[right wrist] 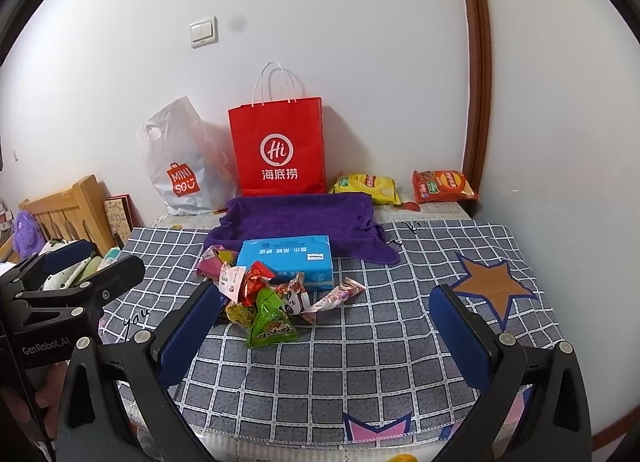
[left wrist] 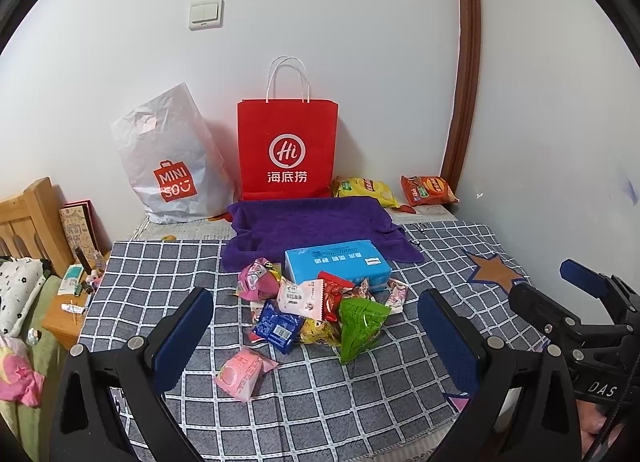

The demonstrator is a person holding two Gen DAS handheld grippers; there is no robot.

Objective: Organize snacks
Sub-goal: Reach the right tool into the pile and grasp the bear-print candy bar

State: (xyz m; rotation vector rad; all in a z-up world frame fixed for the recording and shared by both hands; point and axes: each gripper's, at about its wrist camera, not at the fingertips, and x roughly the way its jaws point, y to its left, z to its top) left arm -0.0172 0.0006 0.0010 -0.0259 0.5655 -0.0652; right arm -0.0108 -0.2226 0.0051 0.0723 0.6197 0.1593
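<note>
1. Wide open, both: left gripper (left wrist: 312,334) and right gripper (right wrist: 326,326), holding nothing.
2. Snack pile (left wrist: 316,310) on checked desk (left wrist: 400,382), near blue box (left wrist: 340,262).
3. Far back: red bag (left wrist: 287,149).

2 chip bags (left wrist: 366,189) (left wrist: 429,189), 2 shopping bags (left wrist: 287,149) (left wrist: 172,165), 1 blue tissue pack (left wrist: 338,266), 1 purple towel (left wrist: 308,221), 1 snack pile (left wrist: 316,310).
</note>
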